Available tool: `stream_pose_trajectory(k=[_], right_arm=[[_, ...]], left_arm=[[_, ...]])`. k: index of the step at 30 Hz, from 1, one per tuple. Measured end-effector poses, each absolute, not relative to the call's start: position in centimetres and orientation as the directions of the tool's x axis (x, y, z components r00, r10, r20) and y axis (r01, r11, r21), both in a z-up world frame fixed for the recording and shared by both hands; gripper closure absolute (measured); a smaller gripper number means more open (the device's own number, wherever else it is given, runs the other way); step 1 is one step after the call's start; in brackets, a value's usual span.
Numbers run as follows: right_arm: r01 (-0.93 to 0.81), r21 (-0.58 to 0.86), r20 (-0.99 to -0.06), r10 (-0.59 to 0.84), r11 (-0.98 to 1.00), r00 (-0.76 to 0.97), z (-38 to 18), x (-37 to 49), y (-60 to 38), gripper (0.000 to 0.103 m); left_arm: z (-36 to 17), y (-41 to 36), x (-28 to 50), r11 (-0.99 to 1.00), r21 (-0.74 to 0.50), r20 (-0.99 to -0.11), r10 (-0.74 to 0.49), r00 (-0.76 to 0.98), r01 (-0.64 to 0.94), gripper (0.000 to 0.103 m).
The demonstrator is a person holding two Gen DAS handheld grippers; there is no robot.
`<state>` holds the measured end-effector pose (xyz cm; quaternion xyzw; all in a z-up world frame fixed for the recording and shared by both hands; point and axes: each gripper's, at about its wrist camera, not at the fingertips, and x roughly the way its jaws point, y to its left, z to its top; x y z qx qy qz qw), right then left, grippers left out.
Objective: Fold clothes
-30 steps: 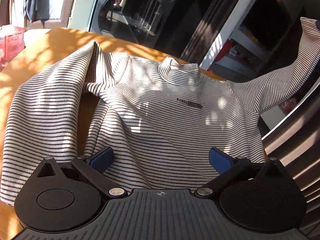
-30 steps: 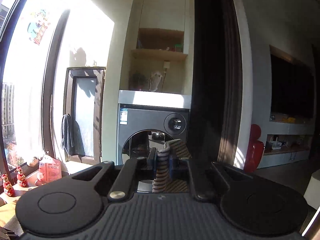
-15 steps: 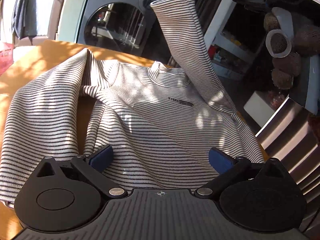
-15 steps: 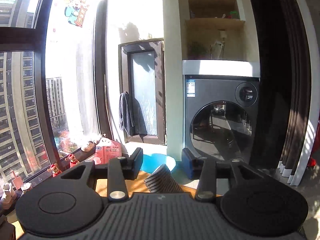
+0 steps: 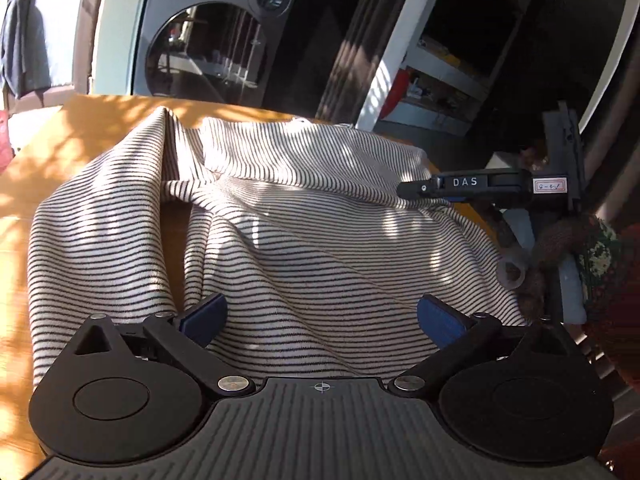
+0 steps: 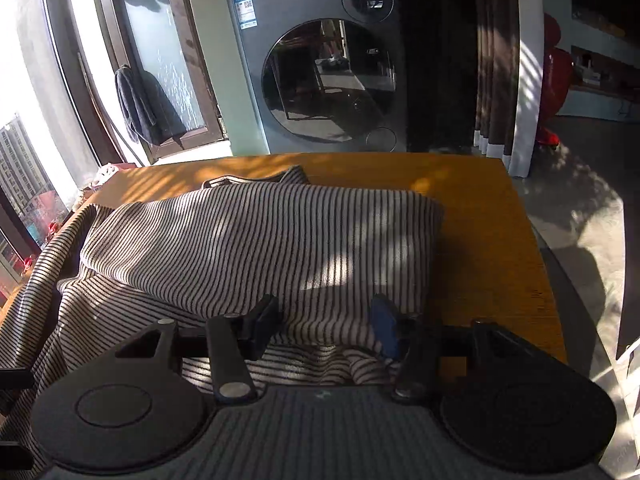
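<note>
Off to my left hangs a dark towel (image 6: 138, 104) on a door handle, and the wooden table (image 5: 100, 128) stretches out in front of me in patchy sunlight. On it lies the striped sweater (image 5: 280, 232), spread flat with its left sleeve (image 5: 100, 232) running down beside the body. My left gripper (image 5: 320, 316) sits low over the hem with its blue pads wide apart and nothing between them. Across the chest, the right sleeve (image 6: 256, 240) is folded over the body, its fold at the sweater's right edge. My right gripper (image 6: 324, 320) rests just at that folded edge, its fingers parted with striped cloth lying in the gap; I cannot tell whether it pinches the fabric at all. Beyond the table stands a washing machine (image 6: 320, 64) with a round glass door, and a dark curtain (image 6: 492, 60) hangs to its right.
</note>
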<state>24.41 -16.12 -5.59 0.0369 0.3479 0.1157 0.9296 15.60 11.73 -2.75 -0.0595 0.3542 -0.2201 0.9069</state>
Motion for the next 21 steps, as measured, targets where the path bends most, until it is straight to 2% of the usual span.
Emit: stream_pose_trajectory(k=[5,9,10,11,13,15,16,17,21], right_arm=[[-0.251,0.070,-0.610,0.241,0.965,0.755,-4.3,22.6,-14.4,0.051],[-0.373,0.090,-0.550,0.358,0.924,0.754,-1.5,20.9,-11.7,0.051],[-0.406,0.103,-0.540,0.394,0.908,0.744,-0.9,20.5,-10.9,0.051],[-0.440,0.112,-0.536,0.427,0.891,0.728,-0.5,20.0,-10.0,0.050],[-0.503,0.141,-0.540,0.492,0.853,0.683,-0.2,19.0,-8.2,0.049],[-0.560,0.180,-0.553,0.554,0.809,0.623,-0.2,17.9,-6.3,0.049],[-0.586,0.200,-0.558,0.583,0.785,0.591,-0.2,17.3,-5.4,0.049],[-0.611,0.220,-0.562,0.611,0.760,0.558,-0.2,16.7,-4.4,0.049],[-0.698,0.275,-0.581,0.693,0.661,0.427,-0.7,14.4,-0.3,0.048]], left_arm=[[-0.2,15.4,13.0,0.923,0.035,-0.623,-0.280,0.730,0.383,0.000],[-0.1,17.8,11.8,0.914,0.188,-0.646,-0.160,0.746,0.358,0.003],[-0.3,18.3,11.7,0.912,0.212,-0.653,-0.136,0.745,0.352,0.009],[-0.5,18.6,11.9,0.911,0.220,-0.665,-0.123,0.737,0.350,0.021],[-1.1,18.5,12.0,0.906,0.223,-0.677,-0.122,0.725,0.360,0.032],[-1.7,18.3,12.2,0.903,0.233,-0.671,-0.120,0.732,0.362,0.052],[-1.7,18.2,12.4,0.908,0.228,-0.669,-0.117,0.734,0.352,0.073],[-1.6,18.3,12.7,0.917,0.210,-0.667,-0.121,0.735,0.341,0.087],[-0.6,19.6,12.9,0.940,0.128,-0.652,-0.160,0.741,0.315,0.085]])
